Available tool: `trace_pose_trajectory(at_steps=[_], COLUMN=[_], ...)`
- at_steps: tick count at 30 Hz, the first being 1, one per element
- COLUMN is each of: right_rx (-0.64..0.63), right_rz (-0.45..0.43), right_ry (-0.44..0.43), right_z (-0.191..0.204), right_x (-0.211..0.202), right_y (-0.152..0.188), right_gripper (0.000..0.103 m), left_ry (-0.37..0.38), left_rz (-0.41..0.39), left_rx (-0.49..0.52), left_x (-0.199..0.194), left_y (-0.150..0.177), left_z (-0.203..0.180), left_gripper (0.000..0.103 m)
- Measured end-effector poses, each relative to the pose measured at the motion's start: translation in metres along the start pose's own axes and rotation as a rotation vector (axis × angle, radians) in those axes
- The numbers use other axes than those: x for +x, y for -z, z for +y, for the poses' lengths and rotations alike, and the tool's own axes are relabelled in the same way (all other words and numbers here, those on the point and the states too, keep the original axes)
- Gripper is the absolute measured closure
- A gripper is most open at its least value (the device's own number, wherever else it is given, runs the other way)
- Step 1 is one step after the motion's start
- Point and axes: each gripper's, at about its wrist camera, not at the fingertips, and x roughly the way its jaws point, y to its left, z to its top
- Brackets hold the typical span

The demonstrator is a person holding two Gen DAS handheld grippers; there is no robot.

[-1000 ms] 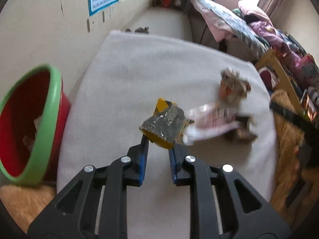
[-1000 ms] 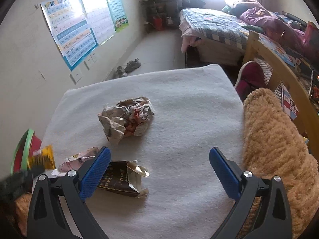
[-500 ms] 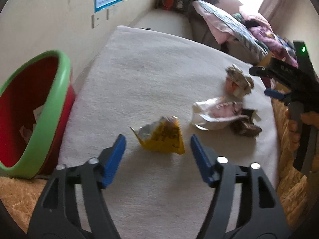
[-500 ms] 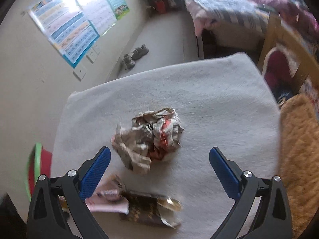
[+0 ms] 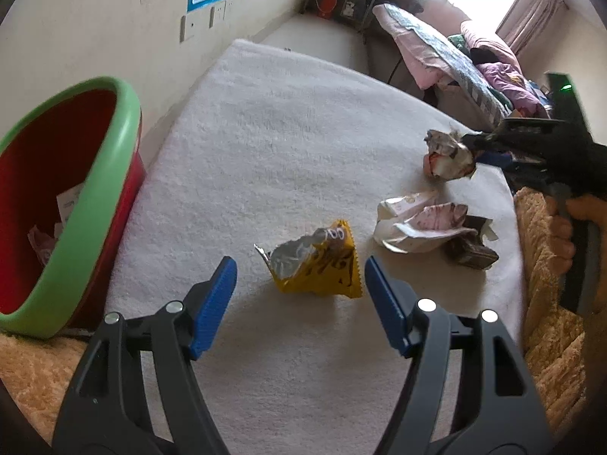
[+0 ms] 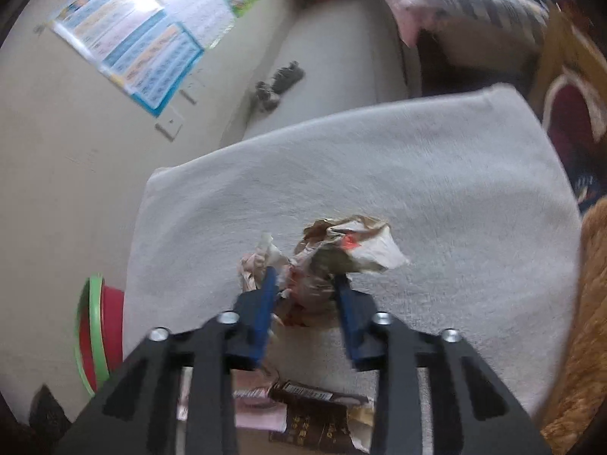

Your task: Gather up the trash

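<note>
A yellow foil wrapper (image 5: 330, 273) lies on the white blanket (image 5: 284, 132), loose between the tips of my open left gripper (image 5: 298, 265). A red bin with a green rim (image 5: 102, 182) stands to its left and holds some scraps. My right gripper (image 6: 305, 276) is closing its jaws on a crumpled paper ball (image 6: 349, 242), and the blue pads (image 6: 265, 303) squeeze it. The left wrist view shows that ball (image 5: 447, 155) at the right gripper's (image 5: 476, 149) tips. A pink-white wrapper (image 5: 417, 223) and a dark brown wrapper (image 5: 470, 254) lie between the two grippers.
A tan fluffy rug (image 5: 550, 341) borders the blanket on the right and at the near left. A person's hand (image 5: 569, 227) holds the right gripper's handle. A wall with posters (image 6: 132, 49) runs along the left. A bed with bedding (image 5: 455, 60) stands beyond the blanket.
My left gripper opened and the yellow wrapper dropped onto the blanket. My right gripper moved from the dark wrapper up to the crumpled paper ball and closed on it.
</note>
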Motion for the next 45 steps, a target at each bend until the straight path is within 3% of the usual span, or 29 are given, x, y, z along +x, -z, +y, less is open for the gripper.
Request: trace_pose_trajectory(at_steps=[6,8,14,17,26,32,45], right_rx=[-0.026,-0.026,-0.085,-0.114,-0.188,-0.226,-0.319], right_rz=[-0.052,-0.074,-0.172,-0.215,-0.256,-0.289,-0.308], right_ry=[-0.055,-0.072,-0.043,-0.033,-0.033,-0.038,-0.063], right_z=[0.008,0.009,0.023,0.031,0.054,0.069,0.106], right_x=[-0.021,-0.031,-0.061,-0.073,-0.087,-0.094,-0.095], right_y=[0.027,0.037,0.054,0.062,0.078,0.083,0.093], right_gripper=[0.079,0.079,0.079,0.079,0.079,0.079,0.079], left_ry=[-0.017,-0.018,-0.034,-0.049,-0.127,-0.130,-0.159], left_rz=[0.010,0.022,0.033,0.018,-0.125,-0.181,-0.249], left_rx=[0.019,0.032,0.066,0.065,0.109,0.116,0.023], left_x=[0.006,0.010,0.015,0.012,-0.026,-0.045,-0.081], left_y=[0.001,0.001,0.001,0.000,-0.006,-0.011,-0.023], left_z=[-0.004,-0.005,-0.010,-0.008,-0.013,-0.016,0.009], left_gripper=[0.037,0.041,0.074,0.075,0.075,0.075,0.075])
